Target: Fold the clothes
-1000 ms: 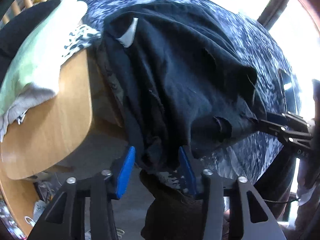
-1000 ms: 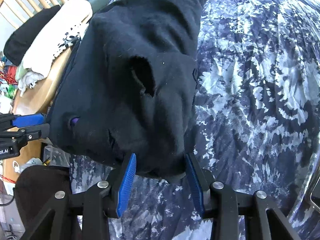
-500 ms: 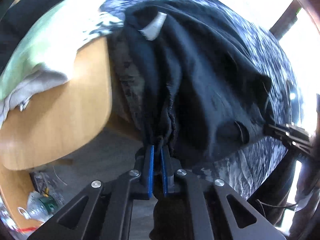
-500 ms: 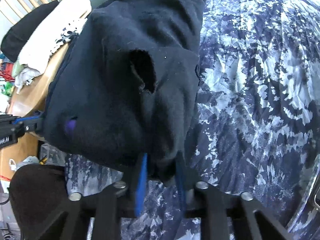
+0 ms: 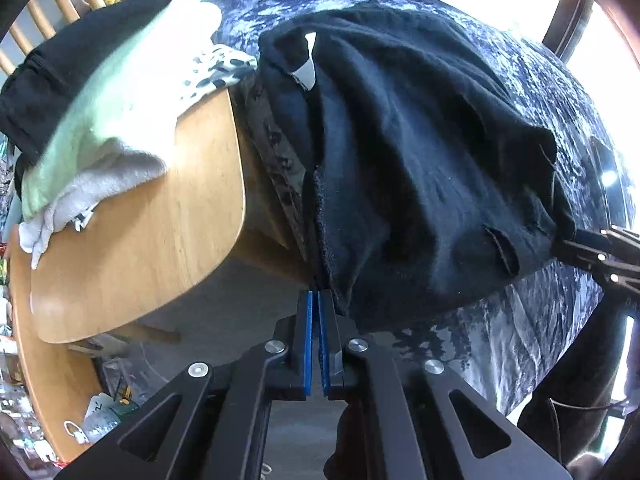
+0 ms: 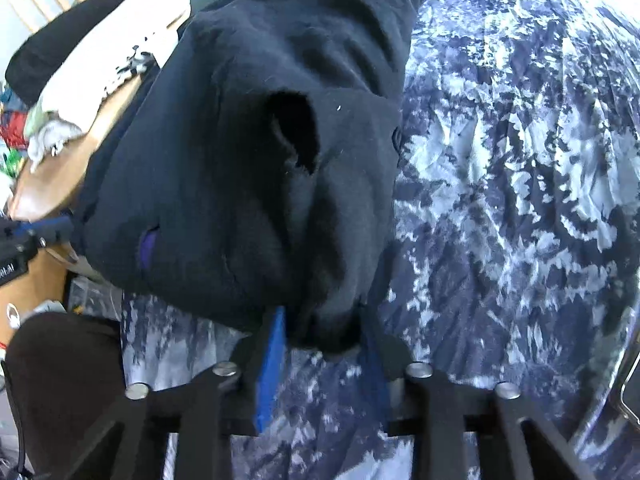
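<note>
Left gripper [image 5: 317, 300] pinched closed; right gripper [image 6: 324, 332] partly closed, fingers apart.

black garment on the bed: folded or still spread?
Spread, rumpled. The black garment lies unfolded on the patterned bedspread, one layer, near edge pinched by both grippers.

Black garment [image 5: 420, 168] — blue-and-white mottled cloth [image 6: 520, 200].
</note>
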Demonstrator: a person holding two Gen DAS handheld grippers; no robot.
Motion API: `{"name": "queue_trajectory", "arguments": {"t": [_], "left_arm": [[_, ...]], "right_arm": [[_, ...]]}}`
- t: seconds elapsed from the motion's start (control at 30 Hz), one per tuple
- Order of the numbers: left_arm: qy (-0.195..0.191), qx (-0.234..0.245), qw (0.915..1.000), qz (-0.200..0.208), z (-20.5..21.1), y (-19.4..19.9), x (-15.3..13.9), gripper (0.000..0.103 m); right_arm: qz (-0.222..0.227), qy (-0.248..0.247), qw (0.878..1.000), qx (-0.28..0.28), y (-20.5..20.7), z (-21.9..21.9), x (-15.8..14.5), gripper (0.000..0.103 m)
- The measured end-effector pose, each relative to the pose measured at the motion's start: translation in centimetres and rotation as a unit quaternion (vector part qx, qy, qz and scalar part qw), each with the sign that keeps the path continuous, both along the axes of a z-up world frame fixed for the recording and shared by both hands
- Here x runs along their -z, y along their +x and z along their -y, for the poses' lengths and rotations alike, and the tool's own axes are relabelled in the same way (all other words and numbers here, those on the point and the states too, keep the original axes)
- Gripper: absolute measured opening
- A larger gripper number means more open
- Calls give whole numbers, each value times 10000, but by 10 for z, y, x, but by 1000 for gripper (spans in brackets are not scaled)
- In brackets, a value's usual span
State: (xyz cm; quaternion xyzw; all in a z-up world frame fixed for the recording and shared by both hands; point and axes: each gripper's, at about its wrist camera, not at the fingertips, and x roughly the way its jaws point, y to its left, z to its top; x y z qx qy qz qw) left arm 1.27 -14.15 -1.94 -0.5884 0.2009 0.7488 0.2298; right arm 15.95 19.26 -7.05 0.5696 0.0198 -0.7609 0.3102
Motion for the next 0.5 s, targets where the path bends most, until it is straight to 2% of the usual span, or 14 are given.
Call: {"name": "queue_trajectory", "arguments": {"t": [0.33,0.5], "left_arm": [[-134,160,9995,-255,-8,14,-11,3],[-166,218,9989,-369,-23,30,-26,3]], "right_arm": [[137,-37,9998,134,6,-16,1,34],[-8,-77,9997,239,8,-26,-6,34]]}}
